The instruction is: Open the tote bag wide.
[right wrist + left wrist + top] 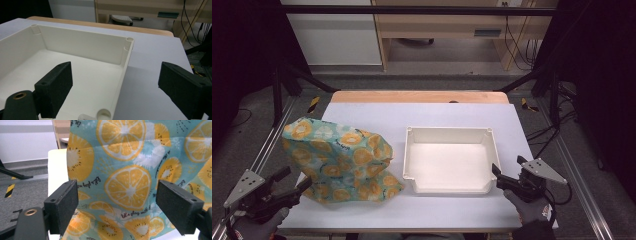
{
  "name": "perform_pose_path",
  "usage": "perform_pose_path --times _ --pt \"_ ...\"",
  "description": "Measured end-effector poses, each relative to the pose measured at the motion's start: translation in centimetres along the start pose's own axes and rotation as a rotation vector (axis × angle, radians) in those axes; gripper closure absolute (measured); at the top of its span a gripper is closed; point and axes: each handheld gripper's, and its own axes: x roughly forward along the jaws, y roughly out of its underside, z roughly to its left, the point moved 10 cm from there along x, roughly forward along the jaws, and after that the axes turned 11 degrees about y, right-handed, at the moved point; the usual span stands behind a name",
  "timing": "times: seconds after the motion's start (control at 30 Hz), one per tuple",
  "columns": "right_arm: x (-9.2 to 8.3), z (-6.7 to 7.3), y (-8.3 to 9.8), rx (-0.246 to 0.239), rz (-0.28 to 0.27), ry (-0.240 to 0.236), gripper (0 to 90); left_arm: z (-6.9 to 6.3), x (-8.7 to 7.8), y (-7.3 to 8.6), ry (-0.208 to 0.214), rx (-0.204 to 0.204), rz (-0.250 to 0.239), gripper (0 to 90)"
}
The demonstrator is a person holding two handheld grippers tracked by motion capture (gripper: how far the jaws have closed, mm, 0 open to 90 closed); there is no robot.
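printed cloth bag [339, 160], creased, matt; white plastic tray [451, 134], smooth; table [422, 112] matt.

Bag [339, 162] on desk [422, 117] left, tray [451, 160] right of it, apart. Left gripper [292, 182] just beside bag's near left edge, right gripper [507, 175] at tray's near right corner.

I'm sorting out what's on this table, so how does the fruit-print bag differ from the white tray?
The fruit-print bag is soft and crumpled, while the white tray is rigid with straight walls. The bag is teal with orange slices printed on it; the tray is plain white. The bag stands bulging by the left gripper; the tray sits flat and empty by the right gripper. Both rest on the table, and neither is gripped.
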Motion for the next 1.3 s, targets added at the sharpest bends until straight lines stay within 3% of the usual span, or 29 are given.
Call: perform_pose_path --times 0.6,1.3 --pt "-0.3 3.4 -1.0 -0.01 0.016 -0.039 24.2 0.2 0.1 -1.5 0.01 0.009 -0.014 18.6" --pt "-0.5 7.1 -4.1 -0.002 -0.035 -0.105 28.1 1.3 -1.2 -4.4 0.001 0.02 -0.067 18.9"
